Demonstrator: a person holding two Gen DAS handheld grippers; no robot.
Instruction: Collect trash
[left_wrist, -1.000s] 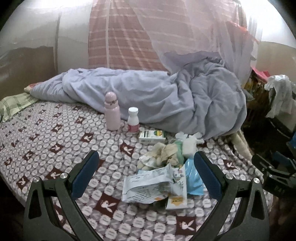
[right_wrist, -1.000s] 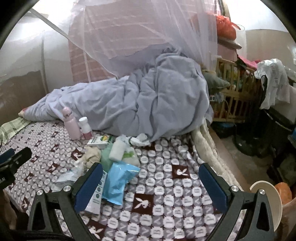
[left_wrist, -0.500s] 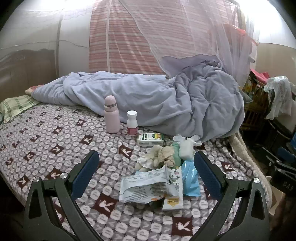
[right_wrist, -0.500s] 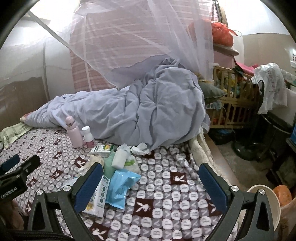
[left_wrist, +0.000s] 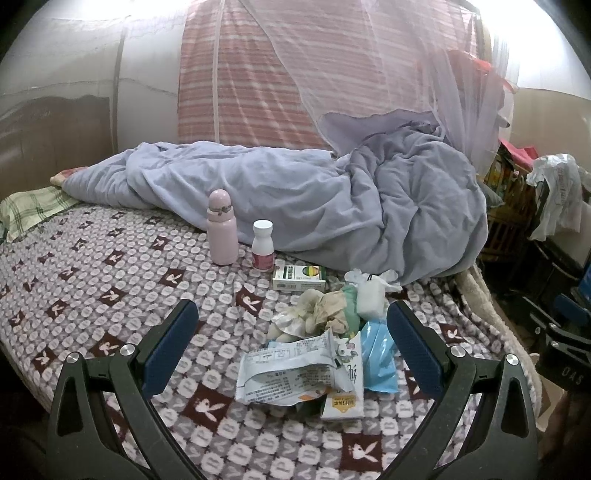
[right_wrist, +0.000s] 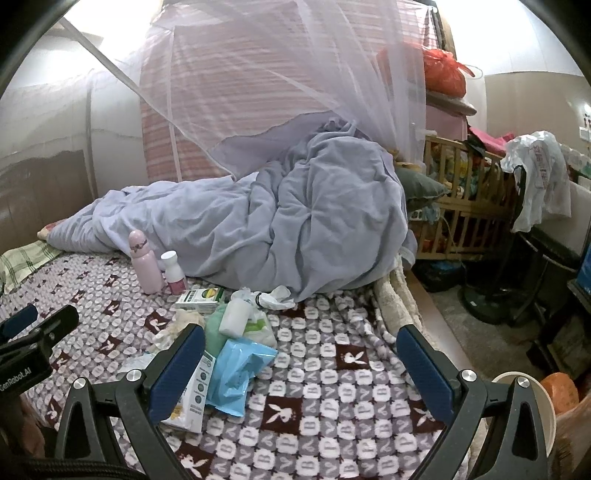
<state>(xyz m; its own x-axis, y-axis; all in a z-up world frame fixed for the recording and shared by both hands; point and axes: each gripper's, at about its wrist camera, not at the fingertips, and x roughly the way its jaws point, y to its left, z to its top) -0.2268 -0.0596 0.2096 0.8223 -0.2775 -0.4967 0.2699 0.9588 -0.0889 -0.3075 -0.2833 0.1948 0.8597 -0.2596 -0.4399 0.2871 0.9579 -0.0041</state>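
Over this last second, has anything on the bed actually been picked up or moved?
No. Only the cameras drifted: both views now sit slightly higher and further back. The left gripper and right gripper are open and empty as before. The trash pile, pink bottle and pill bottle stayed put.

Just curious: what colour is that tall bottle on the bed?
Pale pink bottle, clearest in the left wrist view.

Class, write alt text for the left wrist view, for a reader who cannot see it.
An open left gripper hovers over a pile of wrappers and crumpled tissues on a patterned bedspread. Behind the pile stand a pink bottle, a white pill bottle and a small box, before a rumpled lilac duvet.
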